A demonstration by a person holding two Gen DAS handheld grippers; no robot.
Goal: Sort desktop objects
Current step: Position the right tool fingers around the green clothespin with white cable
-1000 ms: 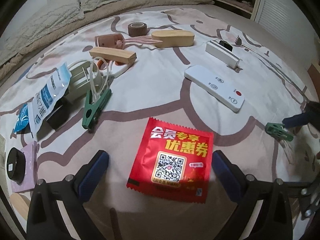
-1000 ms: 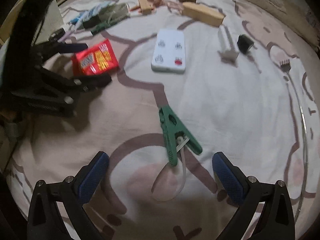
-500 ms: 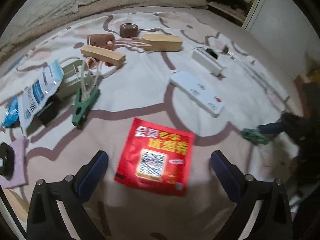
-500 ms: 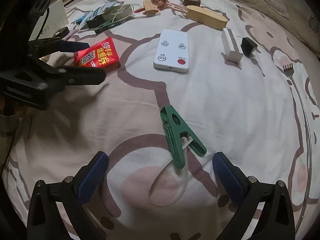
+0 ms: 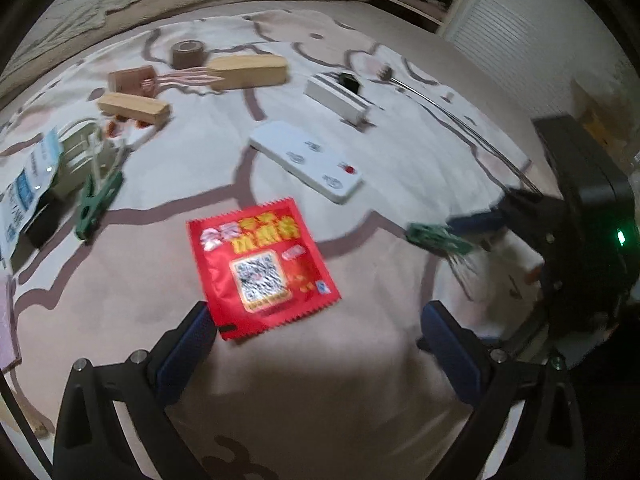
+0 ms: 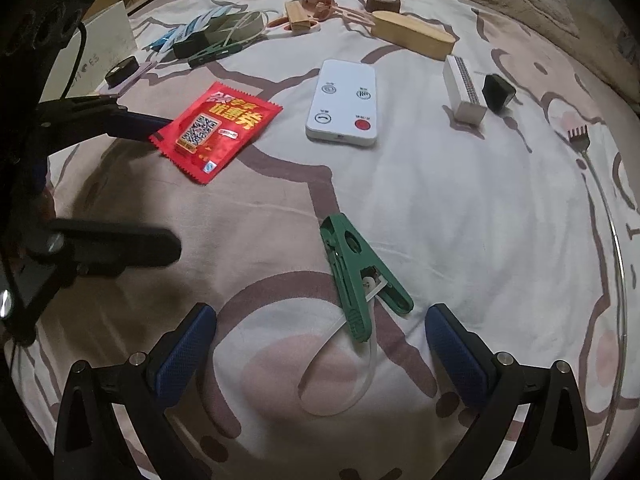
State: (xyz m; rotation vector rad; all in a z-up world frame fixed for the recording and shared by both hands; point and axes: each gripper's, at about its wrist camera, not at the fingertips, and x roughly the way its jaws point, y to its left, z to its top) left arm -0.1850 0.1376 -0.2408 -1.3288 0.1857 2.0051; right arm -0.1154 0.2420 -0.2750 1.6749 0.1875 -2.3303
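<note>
Tools gape wide, we note: left tool (image 5: 316, 332) empty over the red sachet (image 5: 260, 274) mid-bed, right tool (image 6: 320, 338) empty around the green clip (image 6: 362, 276) nearer the bed's edge.

In the right wrist view, bare bedsheet (image 6: 460, 200) fills the middle right of the frame, an open lane between the green clip (image 6: 360, 276) at lower centre and the white remote (image 6: 344, 104) above. The red packet (image 6: 216, 128) and the left gripper (image 6: 160, 184) block the left. A thin metal rod (image 6: 612, 232) edges the right side. The upper left is crowded with small clutter.
</note>
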